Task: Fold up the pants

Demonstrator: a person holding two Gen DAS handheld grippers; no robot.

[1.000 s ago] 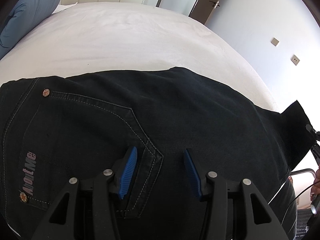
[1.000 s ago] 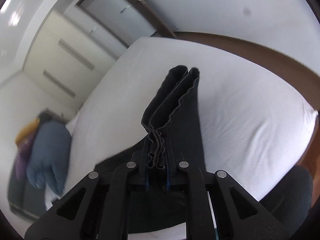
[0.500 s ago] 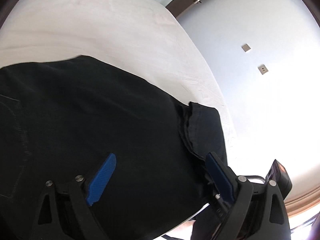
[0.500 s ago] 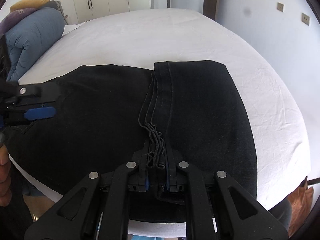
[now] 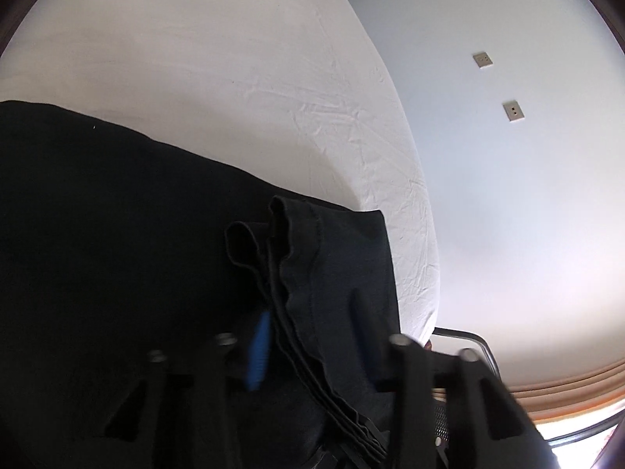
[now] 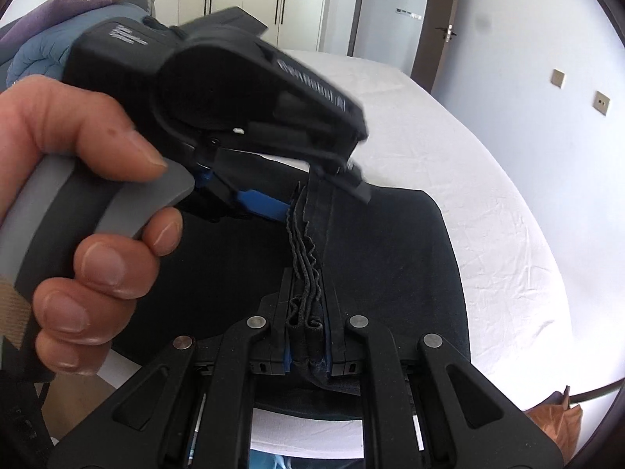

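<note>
Black pants (image 6: 390, 254) lie folded across the white bed (image 6: 468, 156), with their stacked hem edges (image 6: 304, 250) standing up in a ridge. My right gripper (image 6: 308, 336) is shut on the near end of that ridge. A hand (image 6: 78, 156) holds my left gripper (image 6: 308, 199) a little farther along the same ridge. Its jaws are closing, the hem layers (image 5: 289, 265) run between its blue pads (image 5: 258, 348), and a gap still shows beside the cloth. In the left wrist view, that gripper (image 5: 310, 338) is blurred over the pants (image 5: 117, 234).
The bed sheet (image 5: 195, 58) stretches bare beyond the pants. Blue and purple bedding (image 6: 39, 39) is heaped at the far left, before wardrobe doors (image 6: 254, 0). A metal chair frame (image 5: 468, 340) stands off the bed's right edge, and a wall with sockets (image 5: 480, 58) behind.
My left gripper left the back pocket, slid right along the pants to the hem ridge and narrowed around it. My right gripper rolled upright and laid the leg ends down on the pants.
</note>
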